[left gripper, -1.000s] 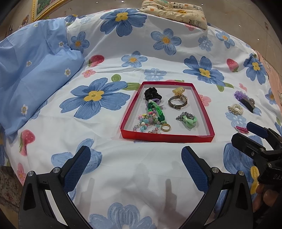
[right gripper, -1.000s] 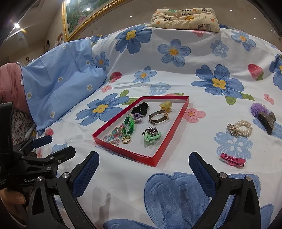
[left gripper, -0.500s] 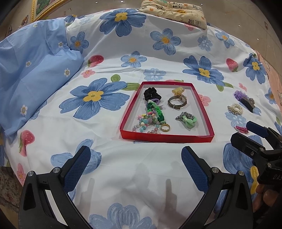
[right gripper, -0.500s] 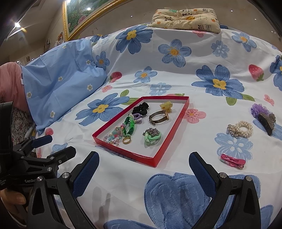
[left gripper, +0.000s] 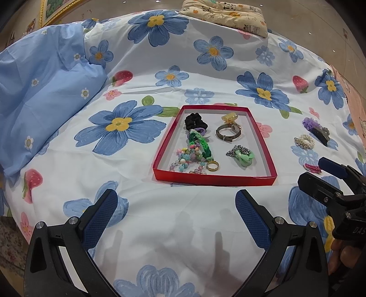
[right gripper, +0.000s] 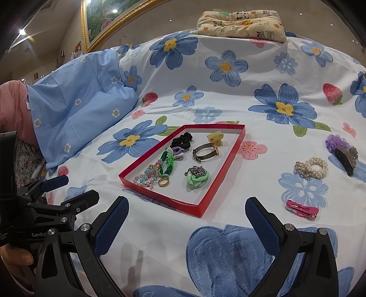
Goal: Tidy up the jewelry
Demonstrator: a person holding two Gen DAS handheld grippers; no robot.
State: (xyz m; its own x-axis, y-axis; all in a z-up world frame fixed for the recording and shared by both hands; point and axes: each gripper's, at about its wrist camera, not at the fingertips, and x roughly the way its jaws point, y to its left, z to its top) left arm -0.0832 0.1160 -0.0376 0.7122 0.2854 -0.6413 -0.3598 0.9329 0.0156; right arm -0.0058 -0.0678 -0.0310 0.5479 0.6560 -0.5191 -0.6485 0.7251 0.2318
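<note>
A red tray (left gripper: 215, 178) (right gripper: 220, 169) lies on the floral bedspread and holds several pieces: a black scrunchie (left gripper: 195, 121), a green braided band (left gripper: 201, 145), a gold ring (left gripper: 212, 165), a watch (left gripper: 228, 132). To its right on the sheet lie a pearl bracelet (right gripper: 312, 167) (left gripper: 304, 141), a pink hair clip (right gripper: 301, 209) (left gripper: 313, 168) and a dark claw clip with purple scrunchie (right gripper: 342, 150). My left gripper (left gripper: 176, 208) is open and empty, short of the tray's near edge. My right gripper (right gripper: 186, 217) is open and empty, near the tray's near corner.
A light blue pillow (left gripper: 41, 96) lies at the left. A small patterned cushion (right gripper: 242, 24) sits at the far edge of the bed. A gold-framed picture (right gripper: 109, 20) hangs behind. The right gripper shows in the left wrist view (left gripper: 331, 182).
Both grippers have barely moved; the view has shifted only slightly. Nothing was taken hold of or let go.
</note>
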